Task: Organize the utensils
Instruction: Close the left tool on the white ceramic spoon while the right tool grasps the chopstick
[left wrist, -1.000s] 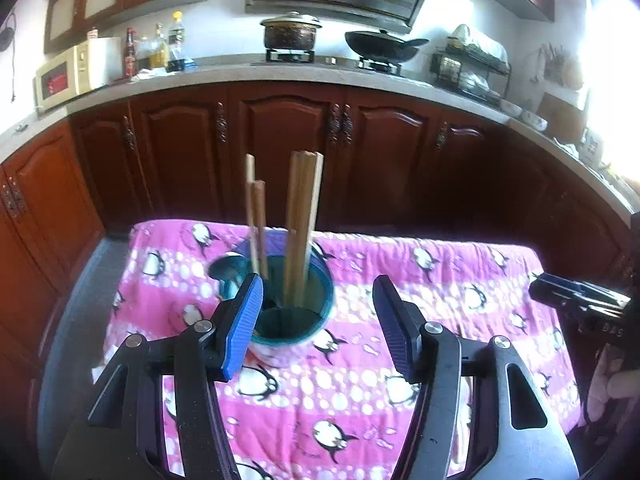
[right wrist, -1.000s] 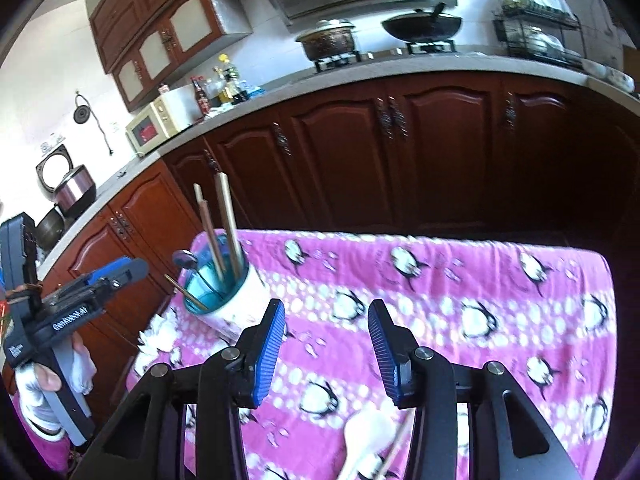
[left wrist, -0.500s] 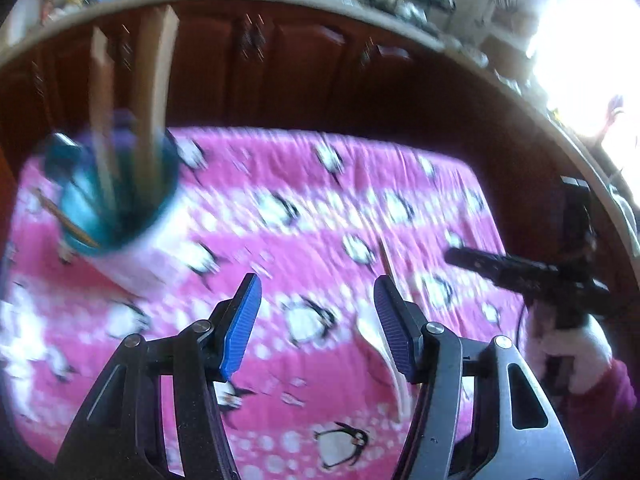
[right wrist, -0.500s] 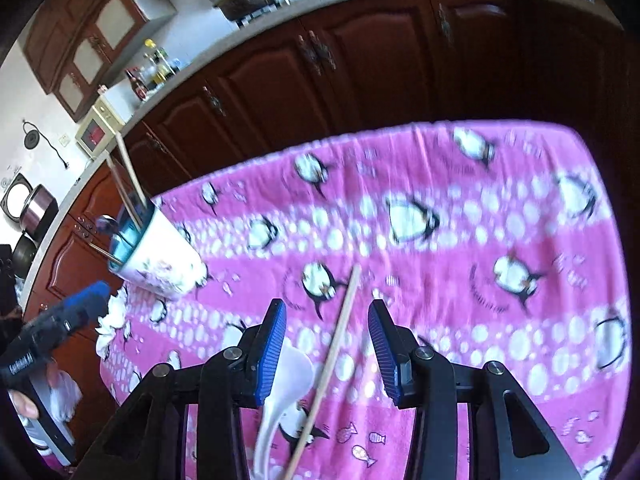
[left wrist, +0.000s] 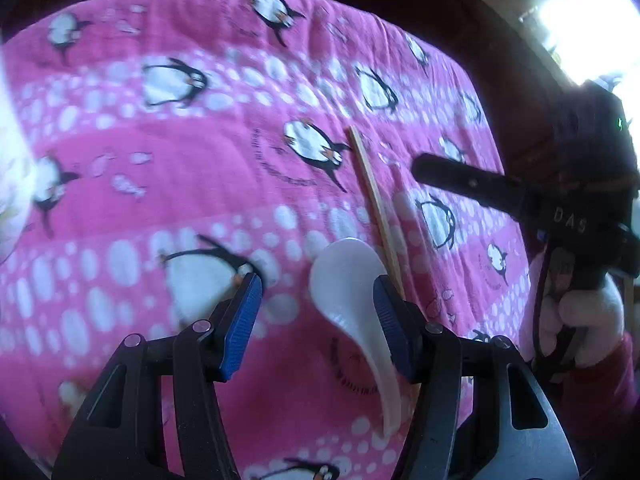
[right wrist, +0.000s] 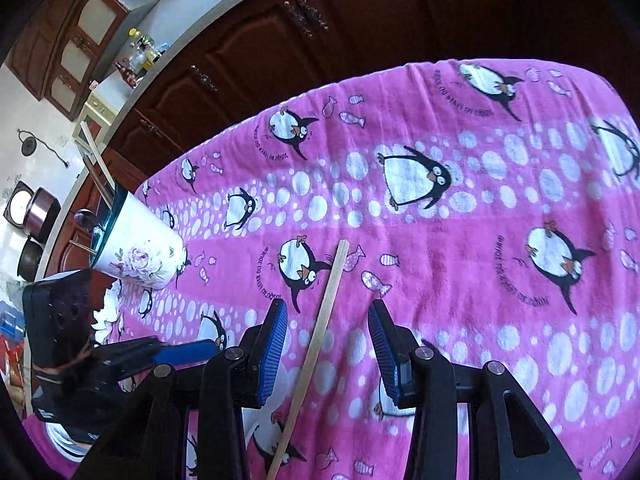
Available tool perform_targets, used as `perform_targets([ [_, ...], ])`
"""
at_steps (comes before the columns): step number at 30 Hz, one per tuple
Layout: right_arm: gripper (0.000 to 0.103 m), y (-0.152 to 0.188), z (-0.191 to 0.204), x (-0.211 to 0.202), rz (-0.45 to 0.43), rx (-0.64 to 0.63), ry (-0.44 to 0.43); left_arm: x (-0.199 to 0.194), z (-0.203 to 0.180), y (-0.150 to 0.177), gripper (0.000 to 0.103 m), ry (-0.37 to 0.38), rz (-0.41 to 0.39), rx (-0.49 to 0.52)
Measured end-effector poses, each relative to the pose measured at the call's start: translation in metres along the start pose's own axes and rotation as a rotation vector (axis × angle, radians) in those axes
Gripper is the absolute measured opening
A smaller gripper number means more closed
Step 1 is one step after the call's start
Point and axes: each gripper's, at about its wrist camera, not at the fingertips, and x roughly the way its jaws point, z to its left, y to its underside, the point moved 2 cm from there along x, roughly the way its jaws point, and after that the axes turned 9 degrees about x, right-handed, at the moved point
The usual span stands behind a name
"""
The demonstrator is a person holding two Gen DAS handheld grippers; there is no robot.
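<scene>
A white ceramic spoon (left wrist: 344, 280) lies on the pink penguin cloth (left wrist: 180, 184), bowl away from me. It sits between the jaws of my left gripper (left wrist: 316, 320), close to the right pad. Those jaws are closing, with a wide gap left of the spoon. A single wooden chopstick (right wrist: 324, 320) lies lengthwise between the jaws of my right gripper (right wrist: 330, 346), which is open with neither pad touching it. The same chopstick (left wrist: 374, 200) runs just right of the spoon. A white flowered holder (right wrist: 136, 248) with chopsticks and a spoon in it stands at the cloth's left.
Dark wooden cabinets (right wrist: 320, 40) stand past the cloth's far edge, with a counter of bottles and a microwave above them. A gloved hand (left wrist: 580, 312) holds the right gripper at the cloth's right side. The left gripper's blue finger (right wrist: 184, 351) is close beside the right gripper.
Both grippers have dropped and tipped down toward the cloth. The holder has left the left wrist view. The spoon now lies between the left jaws and the chopstick between the right jaws.
</scene>
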Motion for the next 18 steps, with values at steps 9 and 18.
perform_targets([
  [9, 0.041, -0.014, -0.001, 0.028, 0.068, -0.017, -0.008, 0.017, -0.012, -0.013, 0.009, -0.047, 0.018, 0.104],
  [18, 0.013, -0.027, 0.008, 0.057, 0.087, -0.034, 0.062, -0.019, 0.002, 0.000, 0.003, -0.069, -0.038, 0.075],
])
